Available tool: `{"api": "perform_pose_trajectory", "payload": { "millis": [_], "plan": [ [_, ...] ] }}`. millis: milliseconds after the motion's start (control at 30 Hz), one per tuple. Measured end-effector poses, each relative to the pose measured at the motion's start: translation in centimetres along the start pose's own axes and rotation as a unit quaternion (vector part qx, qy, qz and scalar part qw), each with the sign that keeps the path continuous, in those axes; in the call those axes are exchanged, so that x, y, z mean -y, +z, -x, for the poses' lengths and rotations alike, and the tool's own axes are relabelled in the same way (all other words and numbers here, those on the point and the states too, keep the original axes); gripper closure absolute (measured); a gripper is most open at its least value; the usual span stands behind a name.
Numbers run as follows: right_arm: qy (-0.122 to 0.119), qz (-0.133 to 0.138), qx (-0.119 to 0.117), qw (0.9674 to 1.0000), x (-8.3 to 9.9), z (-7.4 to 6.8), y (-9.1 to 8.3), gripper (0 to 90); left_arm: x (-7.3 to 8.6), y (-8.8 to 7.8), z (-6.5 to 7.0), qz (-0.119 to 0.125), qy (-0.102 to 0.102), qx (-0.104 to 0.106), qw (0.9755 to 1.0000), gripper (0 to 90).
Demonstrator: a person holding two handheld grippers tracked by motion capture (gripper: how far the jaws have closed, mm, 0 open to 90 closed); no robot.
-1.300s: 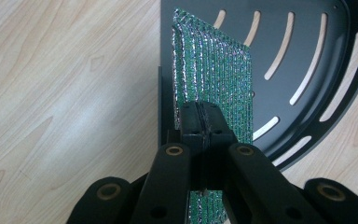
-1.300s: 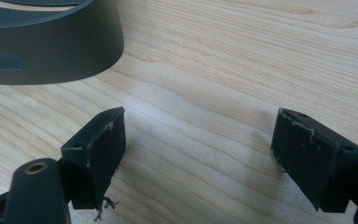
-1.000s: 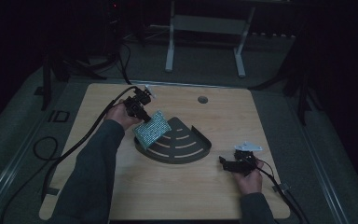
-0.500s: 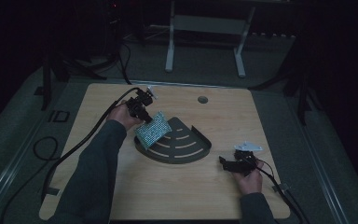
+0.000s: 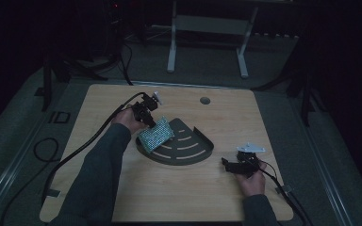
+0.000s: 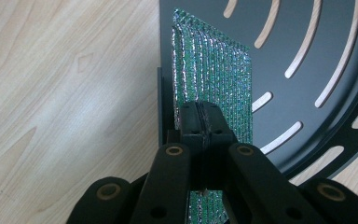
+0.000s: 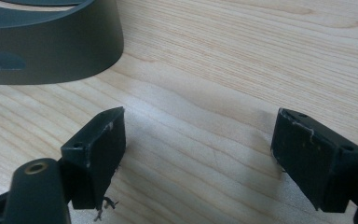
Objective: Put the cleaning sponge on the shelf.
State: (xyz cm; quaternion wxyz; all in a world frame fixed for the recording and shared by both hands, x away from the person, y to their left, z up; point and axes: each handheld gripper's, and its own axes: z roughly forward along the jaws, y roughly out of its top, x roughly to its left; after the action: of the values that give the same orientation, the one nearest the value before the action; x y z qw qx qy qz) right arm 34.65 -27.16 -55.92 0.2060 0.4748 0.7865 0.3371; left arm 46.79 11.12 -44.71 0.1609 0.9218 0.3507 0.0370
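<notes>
Left gripper (image 5: 147, 114) pinches a glittery green mesh pad (image 5: 156, 134) by 1 edge, jaws closed on it in the left gripper view (image 6: 200, 122), so the pad hangs tilted with its lower part over the left end of the dark fan-shaped slotted tray (image 5: 202, 151). Likely held by the edge so the flat face can go down into the tray, though whether the pad touches the tray floor I cannot tell. Left hand (image 5: 126, 118) reaches in from the near left, forearm angled toward the far right, gripper tipped down onto the pad. Right gripper (image 5: 227, 162) sits idle near the right, low over the wooden table (image 5: 122, 197), just beside the tray's curved wall (image 7: 51, 42), jaws spread wide with nothing between (image 7: 198, 149), probably parked clear of the work. Right hand (image 5: 250, 181) rests low, pointing left.
</notes>
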Motion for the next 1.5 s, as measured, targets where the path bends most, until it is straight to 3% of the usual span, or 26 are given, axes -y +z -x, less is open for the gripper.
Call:
{"api": "perform_pose_trajectory", "payload": {
  "millis": [1100,1367,1500],
  "plan": [
    [0.000,0.000,0.000,1.0000,0.0,0.0,0.0,17.4,0.0,1.6,0.2,-0.037,0.005,-0.015,0.9992,89.7],
    [0.000,0.000,0.000,1.0000,0.0,0.0,0.0,17.4,0.2,1.3,0.1,-0.032,0.002,-0.016,0.9994,89.7],
    [0.000,0.000,0.000,1.0000,0.0,0.0,0.0,17.4,0.4,0.9,0.1,-0.024,0.001,-0.020,0.9995,82.7]
  ]
}}
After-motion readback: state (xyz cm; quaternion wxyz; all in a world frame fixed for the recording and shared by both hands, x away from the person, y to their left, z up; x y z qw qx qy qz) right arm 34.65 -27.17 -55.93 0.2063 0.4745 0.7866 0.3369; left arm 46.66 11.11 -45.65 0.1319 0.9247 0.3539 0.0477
